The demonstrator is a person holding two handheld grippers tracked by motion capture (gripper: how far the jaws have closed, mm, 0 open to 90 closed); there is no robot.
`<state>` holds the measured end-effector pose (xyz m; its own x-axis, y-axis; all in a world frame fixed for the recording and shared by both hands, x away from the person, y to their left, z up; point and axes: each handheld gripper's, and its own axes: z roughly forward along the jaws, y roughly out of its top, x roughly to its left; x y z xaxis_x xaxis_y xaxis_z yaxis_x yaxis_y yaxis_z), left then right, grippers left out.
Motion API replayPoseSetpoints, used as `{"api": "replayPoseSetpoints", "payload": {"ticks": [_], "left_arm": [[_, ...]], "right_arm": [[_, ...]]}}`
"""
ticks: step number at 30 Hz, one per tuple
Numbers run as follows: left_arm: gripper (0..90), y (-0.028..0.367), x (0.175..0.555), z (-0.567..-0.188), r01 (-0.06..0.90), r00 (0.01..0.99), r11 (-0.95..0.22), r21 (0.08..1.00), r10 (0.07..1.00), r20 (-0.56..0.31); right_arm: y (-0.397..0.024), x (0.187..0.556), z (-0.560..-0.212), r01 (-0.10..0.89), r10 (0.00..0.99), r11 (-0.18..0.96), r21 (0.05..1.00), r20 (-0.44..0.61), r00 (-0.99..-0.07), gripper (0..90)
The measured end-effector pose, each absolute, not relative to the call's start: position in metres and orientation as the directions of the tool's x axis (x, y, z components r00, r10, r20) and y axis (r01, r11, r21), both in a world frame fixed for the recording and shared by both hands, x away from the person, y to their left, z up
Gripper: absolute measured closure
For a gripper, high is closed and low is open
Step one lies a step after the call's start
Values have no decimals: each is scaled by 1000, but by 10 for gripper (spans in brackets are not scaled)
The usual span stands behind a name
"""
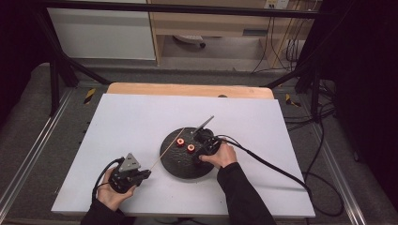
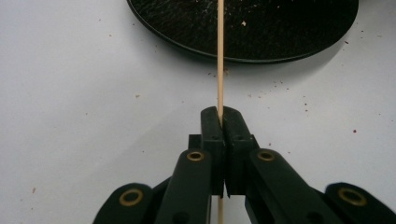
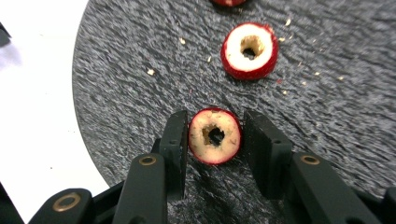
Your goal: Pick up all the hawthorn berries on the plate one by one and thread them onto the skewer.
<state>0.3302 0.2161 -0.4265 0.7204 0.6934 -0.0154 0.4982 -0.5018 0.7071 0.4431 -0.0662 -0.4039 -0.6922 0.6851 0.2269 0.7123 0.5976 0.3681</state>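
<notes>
One fruit slice (image 3: 215, 136) between right gripper (image 3: 215, 140) jaws

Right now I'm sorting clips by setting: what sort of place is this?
Probably a lab recording bay: a white table inside a black metal frame, loose cables on grey floor, and a black plate as prop.

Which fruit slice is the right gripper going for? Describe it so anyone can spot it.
On the white table sits a round black plate with cored red-skinned slices. The target slice lies between the right gripper jaws, nearest that gripper's camera; its neighbour lies farther off, unflanked.
</notes>
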Motion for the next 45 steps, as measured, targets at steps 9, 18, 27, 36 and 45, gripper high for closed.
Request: {"api": "replayPoseSetpoints", "payload": {"ticks": [9,18,27,36,45], "left_arm": [[885,216,329,-425,497,714,-493,714,700,-14],[885,215,328,-425,498,706,-481,722,708,-15],[885,214,327,-425,502,696,-467,728,718,-20],[885,210,325,-427,509,686,-446,736,727,-33],[885,208,324,-427,514,674,-422,747,737,-47]], "right_arm": [[-77,438,-385,708,700,539,457,225,-678,622],[-89,431,-377,711,710,444,546,270,-650,623],[-109,422,-381,691,693,230,685,383,-610,623],[-116,413,-394,656,660,-4,755,495,-565,624],[-109,410,-406,613,621,-168,772,566,-542,624]]}}
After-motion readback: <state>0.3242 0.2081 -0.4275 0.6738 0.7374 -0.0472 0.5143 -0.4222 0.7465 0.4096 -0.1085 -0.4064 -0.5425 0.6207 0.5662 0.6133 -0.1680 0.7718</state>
